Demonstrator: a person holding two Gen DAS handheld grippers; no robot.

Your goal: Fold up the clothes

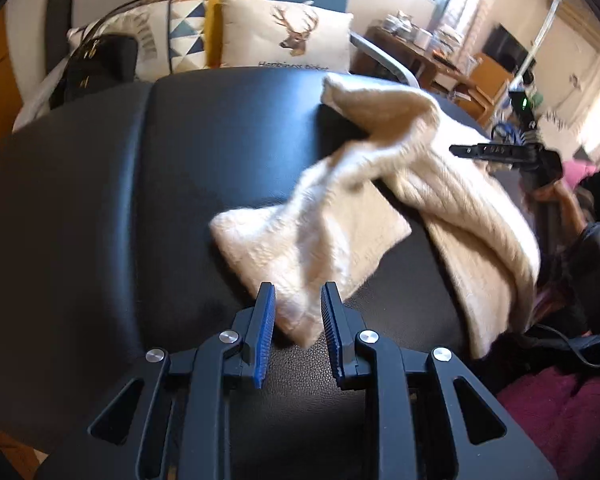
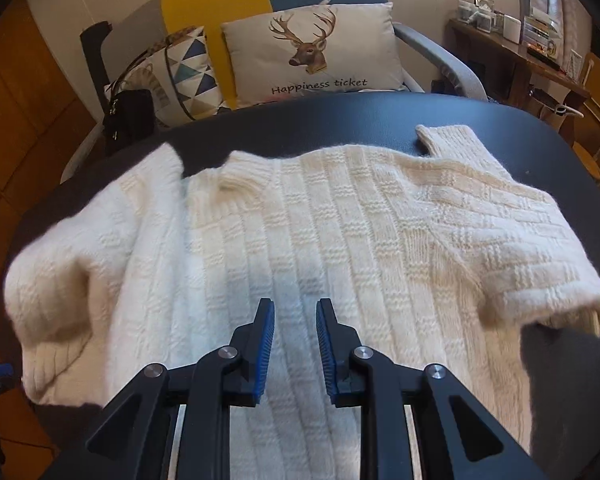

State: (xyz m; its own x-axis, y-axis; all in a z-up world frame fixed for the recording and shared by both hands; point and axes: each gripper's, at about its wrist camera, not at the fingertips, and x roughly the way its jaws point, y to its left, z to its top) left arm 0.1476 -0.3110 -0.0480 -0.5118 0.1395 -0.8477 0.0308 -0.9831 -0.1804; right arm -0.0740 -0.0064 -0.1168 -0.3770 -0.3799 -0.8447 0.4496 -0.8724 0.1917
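Sweater [image 2: 300, 232] spread on black table [image 2: 340, 120], one sleeve [image 1: 312, 240] tossed out sideways. Your left gripper [image 1: 298, 312] parted, sleeve cuff loose between jaws, not pinched. Right gripper [image 2: 295, 328] parted, empty, over body. Likely step: sleeve fold. Next: clamp cuff, carry it across body.

Bare black table [image 1: 80, 208] left of sweater [image 1: 320, 232]; cushions [image 1: 288, 32] behind

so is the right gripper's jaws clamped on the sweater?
No: the right gripper hovers over the sweater with a clear gap between its jaws and no fabric pinched.
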